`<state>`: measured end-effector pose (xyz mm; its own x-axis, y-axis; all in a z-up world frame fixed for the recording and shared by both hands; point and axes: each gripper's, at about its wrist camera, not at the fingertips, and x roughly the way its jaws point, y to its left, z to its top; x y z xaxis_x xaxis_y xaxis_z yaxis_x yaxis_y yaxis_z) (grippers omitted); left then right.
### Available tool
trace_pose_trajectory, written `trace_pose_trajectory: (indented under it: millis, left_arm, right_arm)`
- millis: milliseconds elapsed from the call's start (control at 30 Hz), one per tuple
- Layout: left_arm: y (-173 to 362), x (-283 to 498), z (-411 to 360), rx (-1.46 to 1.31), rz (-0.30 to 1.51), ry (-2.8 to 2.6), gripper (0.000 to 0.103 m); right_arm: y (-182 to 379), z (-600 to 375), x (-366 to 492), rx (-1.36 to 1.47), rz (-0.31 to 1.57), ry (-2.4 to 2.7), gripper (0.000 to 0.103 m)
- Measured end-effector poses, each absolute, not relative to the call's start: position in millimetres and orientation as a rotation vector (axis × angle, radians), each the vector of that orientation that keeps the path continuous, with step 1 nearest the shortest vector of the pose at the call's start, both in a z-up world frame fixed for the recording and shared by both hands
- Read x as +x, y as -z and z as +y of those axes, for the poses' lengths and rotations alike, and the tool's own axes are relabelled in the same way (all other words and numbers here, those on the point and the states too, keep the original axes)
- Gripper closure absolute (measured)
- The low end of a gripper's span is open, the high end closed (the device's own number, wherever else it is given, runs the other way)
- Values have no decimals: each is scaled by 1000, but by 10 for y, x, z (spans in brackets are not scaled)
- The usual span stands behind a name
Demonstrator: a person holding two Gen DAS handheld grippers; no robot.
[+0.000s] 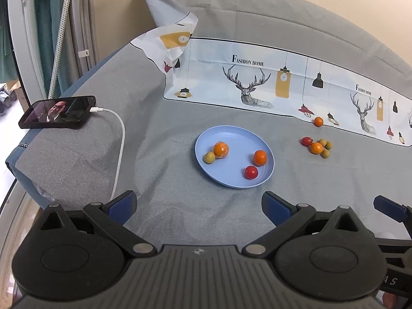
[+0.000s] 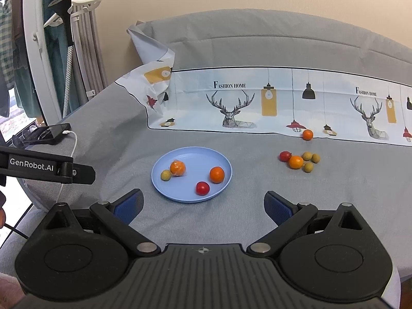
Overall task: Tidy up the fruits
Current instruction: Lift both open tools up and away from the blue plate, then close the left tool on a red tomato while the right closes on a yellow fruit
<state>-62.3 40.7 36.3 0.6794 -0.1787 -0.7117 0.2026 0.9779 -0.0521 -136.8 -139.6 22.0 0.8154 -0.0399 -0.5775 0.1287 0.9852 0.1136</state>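
A blue plate (image 1: 231,141) (image 2: 190,155) lies on the grey bedspread. It holds a wrapped orange (image 1: 221,149) (image 2: 177,168), a second orange (image 1: 259,157) (image 2: 216,174), a red tomato (image 1: 251,172) (image 2: 202,188) and a green-brown fruit (image 1: 208,157) (image 2: 166,175). A loose cluster (image 1: 317,147) (image 2: 298,160) of a tomato, an orange and three small green-brown fruits lies right of the plate. A lone orange (image 1: 318,121) (image 2: 307,134) sits farther back. My left gripper (image 1: 199,207) is open and empty, short of the plate. My right gripper (image 2: 203,206) is open and empty, just before the plate's near rim.
A patterned cloth (image 1: 257,77) (image 2: 283,103) with deer and lamps lies behind the fruit. A phone (image 1: 58,112) (image 2: 49,133) on a white cable (image 1: 120,141) rests on the bed's left corner. The left gripper's body (image 2: 46,170) shows in the right wrist view.
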Motion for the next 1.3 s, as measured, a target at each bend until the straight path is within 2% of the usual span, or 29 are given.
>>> trace_pose_trajectory:
  millis: [933, 1300]
  left_arm:
    - [-299, -339, 236, 32, 831, 187, 0]
    - [-184, 12, -342, 84, 883, 246, 0]
  right_arm:
    - [-18, -1653, -1241, 231, 632, 114, 1]
    - [188, -2238, -1177, 319, 624, 261, 1]
